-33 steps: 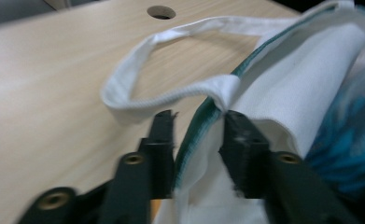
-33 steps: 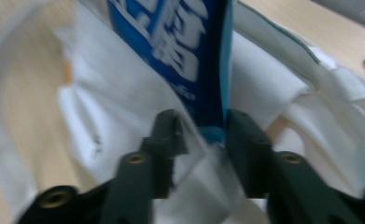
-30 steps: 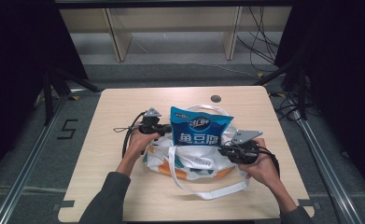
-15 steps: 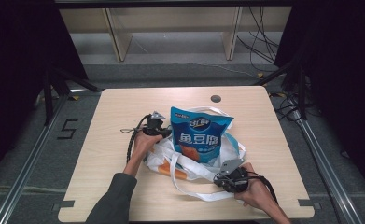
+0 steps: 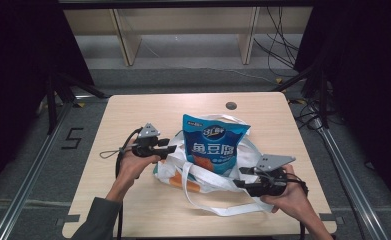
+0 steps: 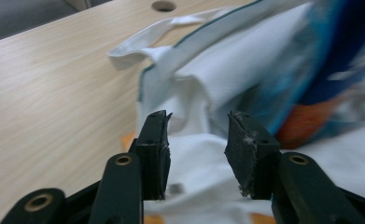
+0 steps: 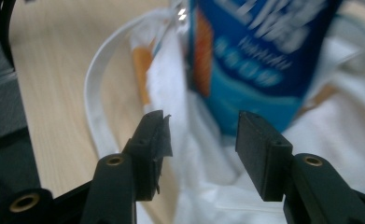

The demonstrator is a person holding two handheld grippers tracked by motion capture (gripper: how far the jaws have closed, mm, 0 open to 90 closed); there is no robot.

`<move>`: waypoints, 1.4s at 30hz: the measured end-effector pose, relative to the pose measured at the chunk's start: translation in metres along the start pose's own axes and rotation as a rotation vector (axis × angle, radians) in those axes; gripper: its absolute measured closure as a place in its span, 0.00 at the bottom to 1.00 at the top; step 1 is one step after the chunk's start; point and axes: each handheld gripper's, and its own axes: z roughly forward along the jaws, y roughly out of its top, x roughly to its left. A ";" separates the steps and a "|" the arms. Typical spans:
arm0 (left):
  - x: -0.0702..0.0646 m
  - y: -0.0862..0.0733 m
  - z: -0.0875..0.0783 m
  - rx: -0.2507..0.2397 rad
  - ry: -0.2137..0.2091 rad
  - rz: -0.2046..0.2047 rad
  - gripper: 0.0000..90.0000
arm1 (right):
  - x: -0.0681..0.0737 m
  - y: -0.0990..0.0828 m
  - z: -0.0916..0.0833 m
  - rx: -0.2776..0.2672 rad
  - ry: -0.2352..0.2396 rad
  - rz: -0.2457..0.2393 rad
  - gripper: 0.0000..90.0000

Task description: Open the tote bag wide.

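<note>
Snack bag: we see the blue snack bag (image 5: 214, 144) standing upright inside the white tote bag (image 5: 203, 175), a little toward 6 o'clock from the centre of the worktop (image 5: 133, 107); its printed front faces us and an orange patch shows low on it.
Tote bag: we find it slumped open around the snack bag's foot, with one white strap (image 5: 218, 207) looping out across the worktop toward 6 o'clock.
Left tongs: we see the left tongs (image 5: 172, 148) at 9 o'clock of the snack bag, pointing toward 3 o'clock at the tote's edge; their jaws have just been opening. In the left gripper view the pads (image 6: 154, 140) stand apart, with white tote cloth (image 6: 208, 93) past the gap and nothing pinched.
Right tongs: we see the right tongs (image 5: 238, 184) at 5 o'clock of the snack bag, pointing toward 9 o'clock over the tote cloth; their jaws have just been opening too. In the right gripper view the pads (image 7: 259, 144) stand apart, cloth behind the gap, and the blurred snack bag (image 7: 259, 60) beyond at 12 o'clock.
Hands: we see the left hand (image 5: 135, 167) and the right hand (image 5: 290, 197) each holding its tongs from 6 o'clock.
</note>
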 end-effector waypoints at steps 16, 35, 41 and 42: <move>-0.046 -0.012 0.023 0.020 -0.108 0.059 0.44 | -0.071 -0.012 -0.008 -0.047 -0.217 0.204 0.52; -0.055 -0.027 0.039 0.160 -0.095 0.284 0.78 | -0.103 0.011 0.044 0.019 -0.181 0.185 0.75; -0.066 -0.052 0.018 0.224 -0.075 0.381 0.91 | -0.110 0.008 0.047 0.035 -0.256 0.131 0.99; -0.066 -0.058 0.018 0.221 -0.081 0.360 0.91 | -0.113 0.007 0.049 0.036 -0.267 0.132 0.99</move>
